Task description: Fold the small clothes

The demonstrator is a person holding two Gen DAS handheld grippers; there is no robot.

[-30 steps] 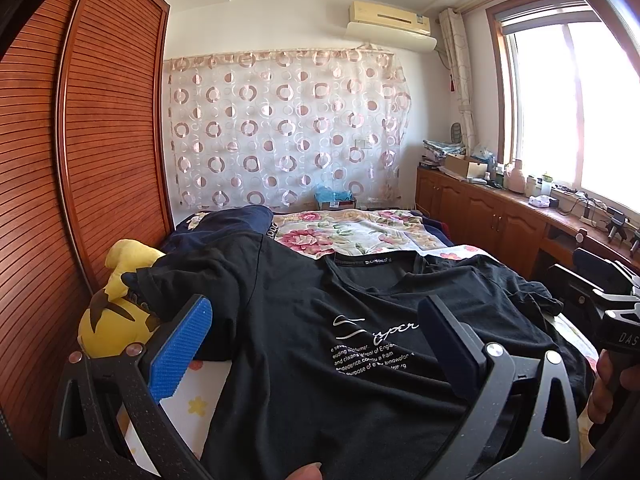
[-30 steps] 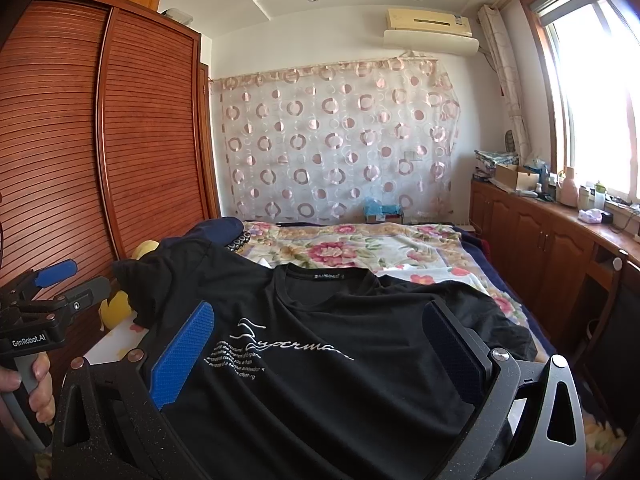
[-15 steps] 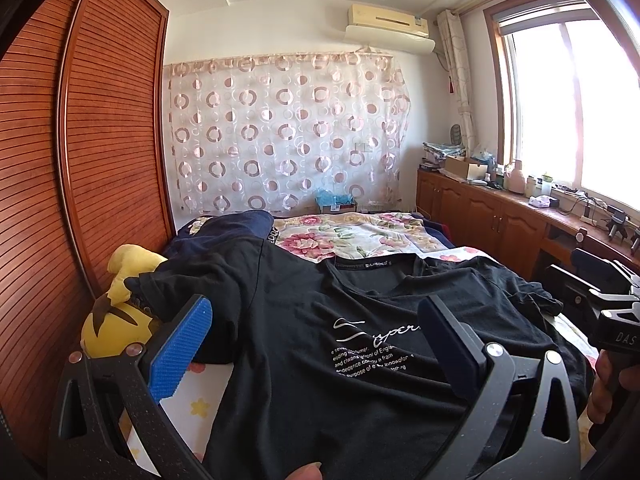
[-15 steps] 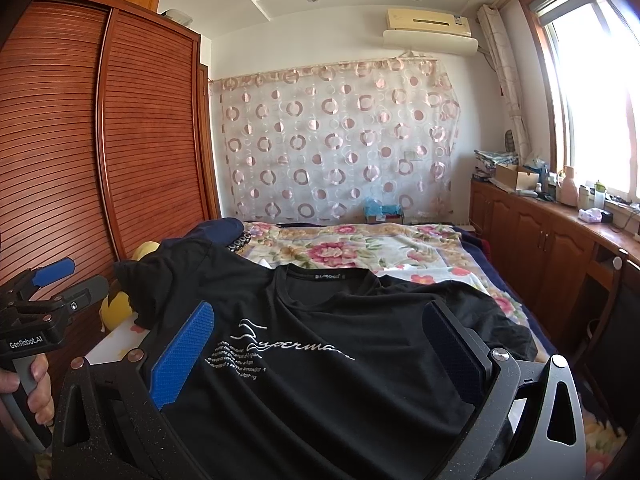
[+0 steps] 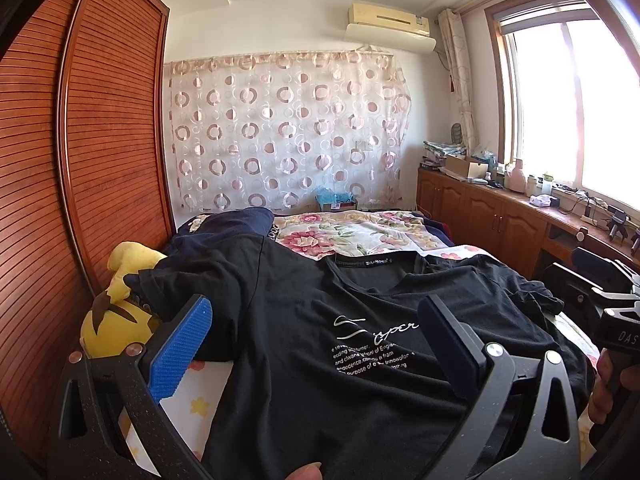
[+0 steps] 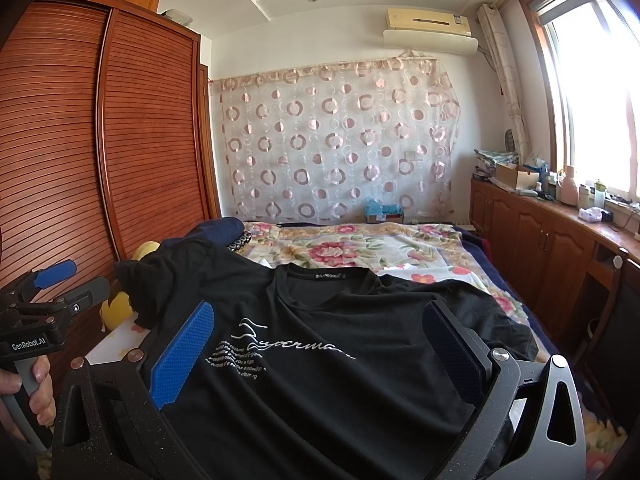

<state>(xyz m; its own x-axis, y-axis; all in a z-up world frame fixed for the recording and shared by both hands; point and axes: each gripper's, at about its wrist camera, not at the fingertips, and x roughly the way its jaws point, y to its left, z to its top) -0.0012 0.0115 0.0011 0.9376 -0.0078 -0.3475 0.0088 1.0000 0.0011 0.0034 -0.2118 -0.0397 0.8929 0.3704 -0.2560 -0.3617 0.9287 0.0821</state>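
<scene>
Two grippers, both spread wide, nothing held. Left gripper hangs low over the near half of a black T-shirt; its blue pad sits over the shirt's left edge, the dark pad over the printed chest. Right gripper likewise low over the same shirt, jaws straddling the white script print. No cloth between either pair of pads as far as can be seen.

Shirt lies face up on the bed, spread fairly flat. Long axis runs straight away from both grippers: hem nearest, collar with its label at the far end. So the garment is directly ahead and below each tool, neither one offset across it by much.

Left sleeve is bunched and riding up over a yellow plush toy at the wardrobe side. Right sleeve lies crumpled toward the window side, over the floral bedspread.

Judgement: folding not yet begun. Left gripper is the nearer one to the rumpled left sleeve, right gripper to the right sleeve and right hem corner. A first fold along the long axis would likely need each tool to shift outward to its own side edge.

Beyond: slatted wooden wardrobe, circle-patterned curtain, wall air conditioner, window over a low wooden cabinet run.
</scene>
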